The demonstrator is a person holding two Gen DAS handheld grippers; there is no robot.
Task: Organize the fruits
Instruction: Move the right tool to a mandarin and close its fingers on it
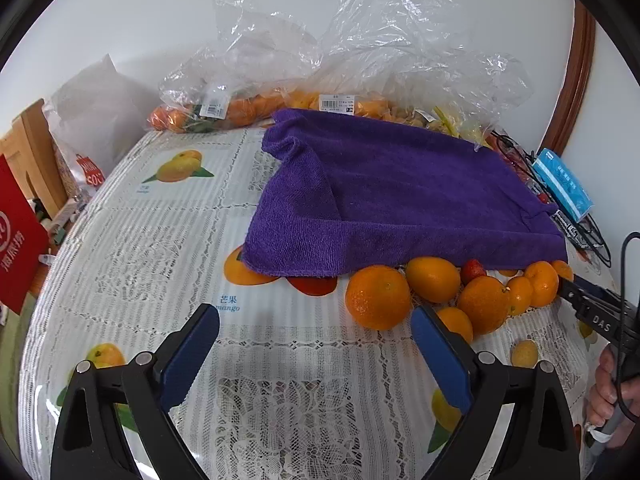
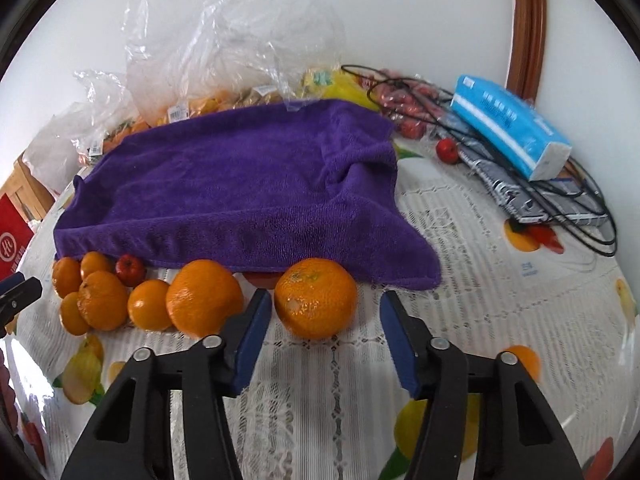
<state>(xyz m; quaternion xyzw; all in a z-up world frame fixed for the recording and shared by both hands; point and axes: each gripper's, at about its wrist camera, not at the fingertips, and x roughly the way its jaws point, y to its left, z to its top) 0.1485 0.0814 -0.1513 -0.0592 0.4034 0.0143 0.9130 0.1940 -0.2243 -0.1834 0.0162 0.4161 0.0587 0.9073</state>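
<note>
Several oranges lie along the front edge of a purple towel [image 1: 392, 200] [image 2: 240, 192]. In the right wrist view a large orange [image 2: 316, 298] sits just ahead of my open right gripper [image 2: 324, 308], between its fingertips but not held. A second large orange [image 2: 204, 296] and smaller ones [image 2: 102, 300] lie to its left with a small red fruit [image 2: 130, 270]. My left gripper [image 1: 316, 324] is open and empty over the tablecloth, left of a large orange [image 1: 378, 296]. The right gripper [image 1: 592, 304] shows at the right edge of the left wrist view, beside the small oranges [image 1: 542, 282].
Clear plastic bags [image 1: 360, 60] of oranges stand behind the towel by the wall. A blue tissue pack [image 2: 512, 140], black cables [image 2: 560, 200] and small red fruits [image 2: 446, 150] lie at the right. A red box [image 1: 16, 232] stands at the left. The lace tablecloth [image 1: 160, 248] has printed fruit pictures.
</note>
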